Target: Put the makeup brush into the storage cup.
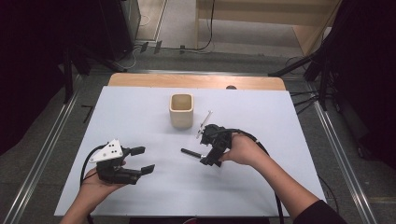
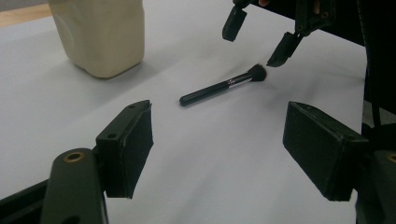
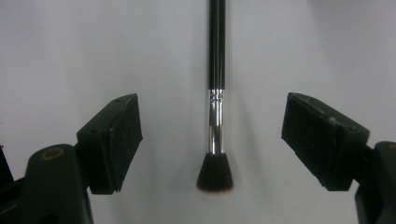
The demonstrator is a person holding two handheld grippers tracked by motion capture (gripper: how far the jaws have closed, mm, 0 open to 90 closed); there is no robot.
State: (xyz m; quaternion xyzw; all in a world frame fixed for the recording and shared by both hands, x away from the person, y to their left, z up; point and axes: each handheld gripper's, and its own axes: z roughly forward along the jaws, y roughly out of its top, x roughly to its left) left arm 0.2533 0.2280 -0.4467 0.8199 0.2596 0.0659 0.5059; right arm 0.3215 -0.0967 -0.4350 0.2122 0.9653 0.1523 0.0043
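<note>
The brush is laid flat on the white tabletop, near the cup. The right hand-held gripper is held over its bristle end, jaws apart, nothing clamped. The left hand-held gripper is also kept apart, empty.

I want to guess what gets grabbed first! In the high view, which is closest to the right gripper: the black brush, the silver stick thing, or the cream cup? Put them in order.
1. Black brush: lying on the white table right under the right gripper, between its open jaws.
2. Silver stick: just beyond the gripper, toward the table's far side.
3. Cream cup: farthest, beyond and to the left.
</note>
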